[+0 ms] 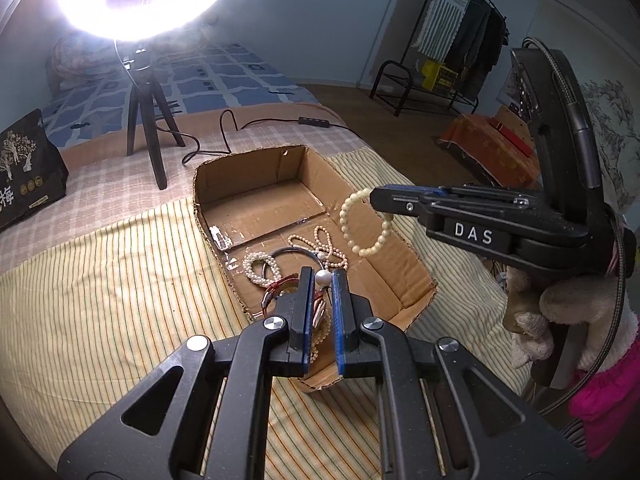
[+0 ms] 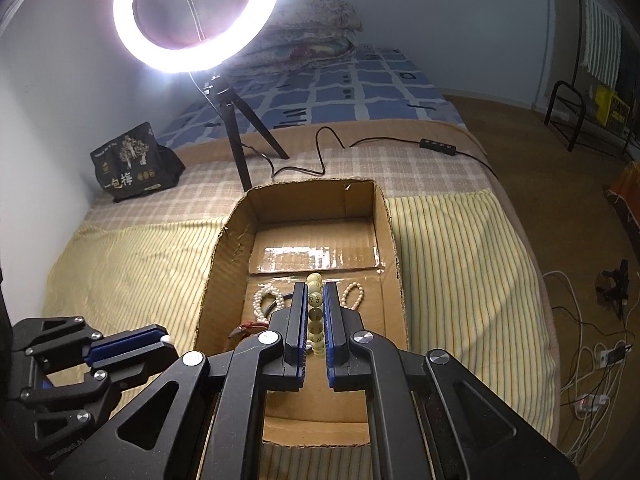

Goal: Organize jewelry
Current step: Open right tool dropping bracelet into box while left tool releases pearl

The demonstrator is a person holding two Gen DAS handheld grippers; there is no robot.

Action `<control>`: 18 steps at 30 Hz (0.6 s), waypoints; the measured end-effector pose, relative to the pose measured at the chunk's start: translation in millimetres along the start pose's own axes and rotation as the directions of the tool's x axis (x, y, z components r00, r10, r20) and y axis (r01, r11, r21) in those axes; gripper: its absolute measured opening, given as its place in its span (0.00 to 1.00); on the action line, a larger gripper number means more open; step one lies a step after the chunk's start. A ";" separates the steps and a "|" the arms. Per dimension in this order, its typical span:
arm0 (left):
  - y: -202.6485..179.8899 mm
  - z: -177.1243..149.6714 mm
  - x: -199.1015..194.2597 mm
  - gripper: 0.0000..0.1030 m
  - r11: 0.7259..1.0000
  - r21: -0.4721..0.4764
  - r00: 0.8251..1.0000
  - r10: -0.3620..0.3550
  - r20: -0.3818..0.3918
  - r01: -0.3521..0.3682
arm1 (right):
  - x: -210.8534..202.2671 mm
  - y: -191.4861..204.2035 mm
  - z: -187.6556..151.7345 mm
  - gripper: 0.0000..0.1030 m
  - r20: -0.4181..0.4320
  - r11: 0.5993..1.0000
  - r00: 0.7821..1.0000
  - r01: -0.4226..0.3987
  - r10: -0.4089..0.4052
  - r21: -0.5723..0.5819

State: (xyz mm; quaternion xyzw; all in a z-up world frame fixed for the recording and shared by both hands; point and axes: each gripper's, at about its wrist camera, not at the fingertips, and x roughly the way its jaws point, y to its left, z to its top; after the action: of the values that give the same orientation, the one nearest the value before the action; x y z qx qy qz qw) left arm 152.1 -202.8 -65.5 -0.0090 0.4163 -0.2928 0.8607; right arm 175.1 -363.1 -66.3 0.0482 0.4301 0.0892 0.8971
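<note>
Left gripper (image 1: 323, 280) low over near end of cardboard box (image 1: 256, 168), jaws pinched on a single white pearl (image 1: 323, 278) at the very tips; whatever hangs from that pearl hidden behind the fingers, so cannot tell which piece it belongs to. Directly beneath and just ahead: white pearl bracelets (image 1: 260, 266), a dark bangle (image 1: 294, 251), a reddish piece (image 1: 276, 292), a thin pearl strand (image 1: 326, 242), all heaped in near half of box floor. Far half of box bare, taped seam across. To the right, higher: right gripper (image 1: 378, 196) clamped on cream bead bracelet (image 1: 366, 224), loop dangling free below the tips, plane upright, hanging above right side of box interior, clear of the heap. From right wrist view, beads (image 2: 315, 312) lined up between the pads, along finger axis. Judged: both loads already over the box; straight down the deciding direction, bracelet nearer right wall, pearl nearer heap.
</note>
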 end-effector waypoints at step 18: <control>0.1 1.9 -8.5 0.70 0.999 -0.008 0.997 0.040 0.060 -0.040 | -4.6 -0.9 0.4 0.61 0.038 0.999 0.999 0.033 -0.034 0.018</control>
State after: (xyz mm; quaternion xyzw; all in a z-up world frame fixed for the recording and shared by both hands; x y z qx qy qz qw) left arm 149.4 -198.8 -58.3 -0.0122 0.3915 -0.2738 0.8784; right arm 172.7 -364.9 -62.7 0.0505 0.4142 0.0694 0.9061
